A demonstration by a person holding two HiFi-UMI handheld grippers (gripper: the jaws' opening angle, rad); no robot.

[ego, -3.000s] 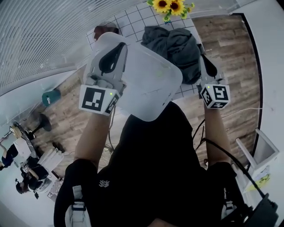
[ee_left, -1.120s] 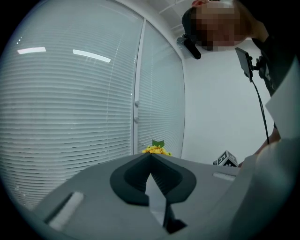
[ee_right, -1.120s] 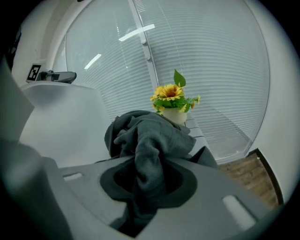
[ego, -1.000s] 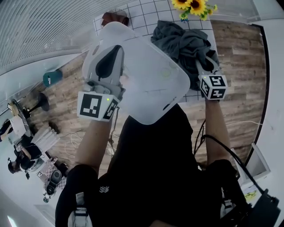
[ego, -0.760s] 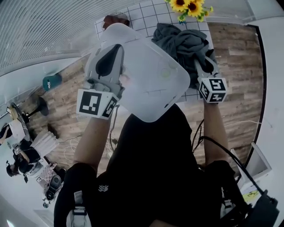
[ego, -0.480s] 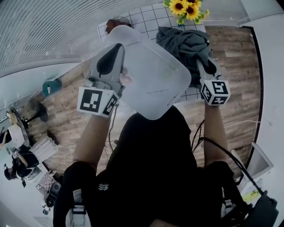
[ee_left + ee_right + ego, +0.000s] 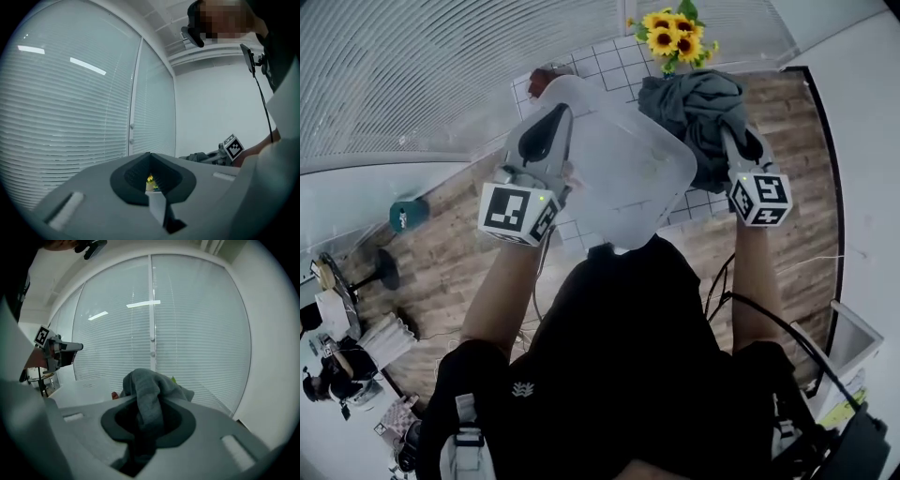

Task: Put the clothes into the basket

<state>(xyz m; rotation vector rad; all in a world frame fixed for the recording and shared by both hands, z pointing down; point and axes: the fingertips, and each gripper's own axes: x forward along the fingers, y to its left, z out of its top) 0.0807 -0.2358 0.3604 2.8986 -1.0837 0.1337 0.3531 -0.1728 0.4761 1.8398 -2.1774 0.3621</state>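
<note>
1. Clothes, a crumpled dark grey fabric bundle (image 7: 689, 98), hang clenched in your right gripper (image 7: 733, 150). They are at 3 o'clock of the translucent white plastic basket (image 7: 628, 173) and outside it (not yet dropped in).
2. Your left gripper (image 7: 551, 127) is clamped on the basket's rim at its 9 o'clock side. I judge this keeps the basket raised within the bundle's reach.
3. Beneath lies a black-gridded white table (image 7: 591, 58), with yellow sunflowers (image 7: 670, 37) at its 1 o'clock corner. Wood-plank floor (image 7: 459, 262) and white slatted blinds (image 7: 412, 84) surround it.
</note>
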